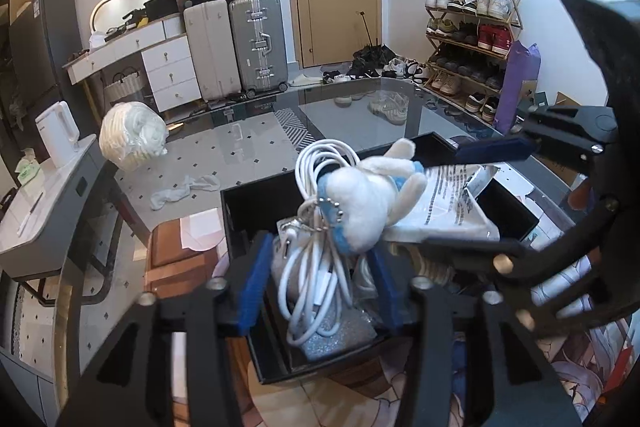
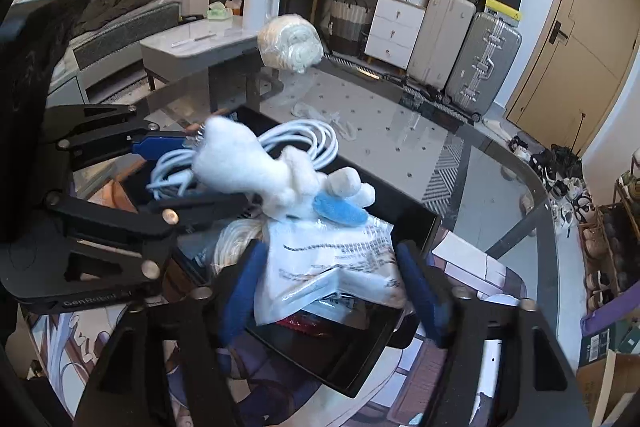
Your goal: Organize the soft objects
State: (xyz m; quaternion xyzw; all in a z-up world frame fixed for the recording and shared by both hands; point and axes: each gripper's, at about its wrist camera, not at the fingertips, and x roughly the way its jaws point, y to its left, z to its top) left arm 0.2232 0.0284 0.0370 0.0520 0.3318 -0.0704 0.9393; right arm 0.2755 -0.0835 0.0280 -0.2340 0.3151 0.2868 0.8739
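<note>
White plush is what I am dealing with: a small stuffed toy [image 1: 370,203] with blue patches and a bead chain lies on top of the heap inside the black box [image 1: 240,203], half on a coil of white cable [image 1: 316,267] and half on a printed plastic packet [image 2: 332,267]. I judge it light and squashy, not slippery, easy to pinch anywhere on the body; the chain and the cable loops beside it could snag, so I would take it by the fat middle, clear of both. The packet looks crinkly and slick and would want a hold on its edge. My left gripper [image 1: 316,291] hangs over the near end of the box with its blue pads apart on either side of the cable coil, pressing on nothing that I can see. My right gripper [image 2: 332,291] stands wide around the packet, pads clear of it, holding nothing. The box sits near the near edge of the glass tabletop [image 1: 256,139]. Further out on the glass lie a limp white sock [image 1: 180,189] and, at the far left edge, a bagged white bundle [image 1: 130,135].
</note>
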